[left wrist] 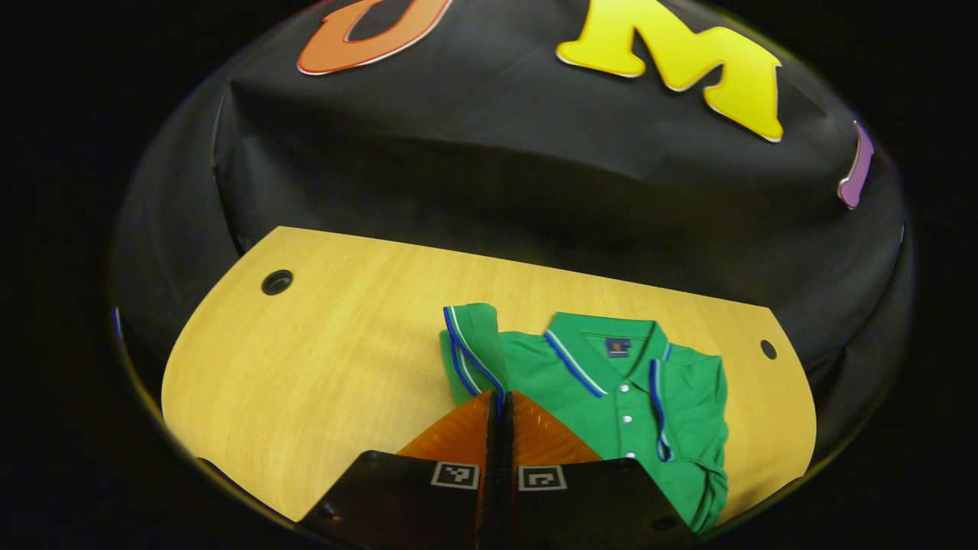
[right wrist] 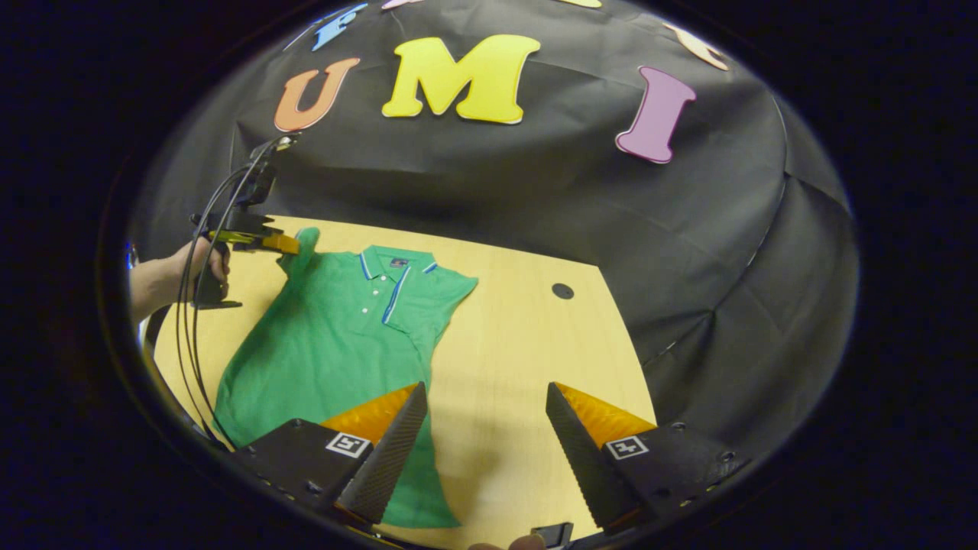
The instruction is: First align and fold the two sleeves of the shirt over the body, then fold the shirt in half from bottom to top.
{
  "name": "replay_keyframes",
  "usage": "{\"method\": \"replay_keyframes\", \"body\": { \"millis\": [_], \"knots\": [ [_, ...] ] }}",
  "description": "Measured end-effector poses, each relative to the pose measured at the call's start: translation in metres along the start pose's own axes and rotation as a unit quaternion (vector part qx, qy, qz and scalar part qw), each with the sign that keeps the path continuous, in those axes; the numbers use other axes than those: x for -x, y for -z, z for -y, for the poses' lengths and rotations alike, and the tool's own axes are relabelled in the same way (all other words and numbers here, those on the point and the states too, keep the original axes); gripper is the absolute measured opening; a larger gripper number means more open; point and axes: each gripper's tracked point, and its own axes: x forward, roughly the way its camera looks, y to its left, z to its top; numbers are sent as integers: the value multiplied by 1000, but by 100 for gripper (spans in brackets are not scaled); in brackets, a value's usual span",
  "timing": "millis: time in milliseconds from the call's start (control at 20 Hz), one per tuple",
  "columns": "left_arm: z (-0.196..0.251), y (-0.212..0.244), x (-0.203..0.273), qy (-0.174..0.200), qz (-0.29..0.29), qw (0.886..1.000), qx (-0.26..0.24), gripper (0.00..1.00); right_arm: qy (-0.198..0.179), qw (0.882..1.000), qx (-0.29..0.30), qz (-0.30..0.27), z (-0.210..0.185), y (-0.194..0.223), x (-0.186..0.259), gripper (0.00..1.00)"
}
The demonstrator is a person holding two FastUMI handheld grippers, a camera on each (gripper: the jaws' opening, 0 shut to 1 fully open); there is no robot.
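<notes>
Up close in the left gripper view, your left gripper (left wrist: 500, 399) is clenched, its two fingers pressed together on the striped cuff of the shirt's sleeve (left wrist: 470, 347), which stands lifted off the wooden table (left wrist: 306, 367). The green shirt (left wrist: 611, 382) lies face up just ahead, collar (left wrist: 603, 347) toward the booth wall, and its far sleeve (left wrist: 691, 428) appears already laid over the body. The knit looks soft and light, so it will likely sag and drape from whatever point you pinch; the stitched cuff is the firmest place to hold.

Over in the right gripper view, your right gripper (right wrist: 485, 431) hangs released, jaws wide apart above bare table beside the shirt's lower hem (right wrist: 412, 504), grasping nothing. Farther off, a hand (right wrist: 195, 263) holds the other gripper at the raised sleeve. For the bottom-to-top fold, I'd judge the hem corners best, one per gripper, since limp cloth will bunch if taken mid-edge.
</notes>
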Motion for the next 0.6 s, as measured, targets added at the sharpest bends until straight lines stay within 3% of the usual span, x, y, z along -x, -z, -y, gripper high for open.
{"method": "replay_keyframes", "body": {
  "millis": [150,250,400,600],
  "knots": [
    [55,-6,8,71,5,997,-4,15,9,1000,-14,3,12,6,4,95],
    [74,-20,21,93,27,995,-10,47,12,1000,-26,2,17,10,7,94],
    [65,-43,44,63,55,996,-25,100,10,999,-37,2,17,12,9,95],
    [36,-36,65,29,61,998,-19,100,-2,999,-36,13,6,5,11,98]
  ]
}}
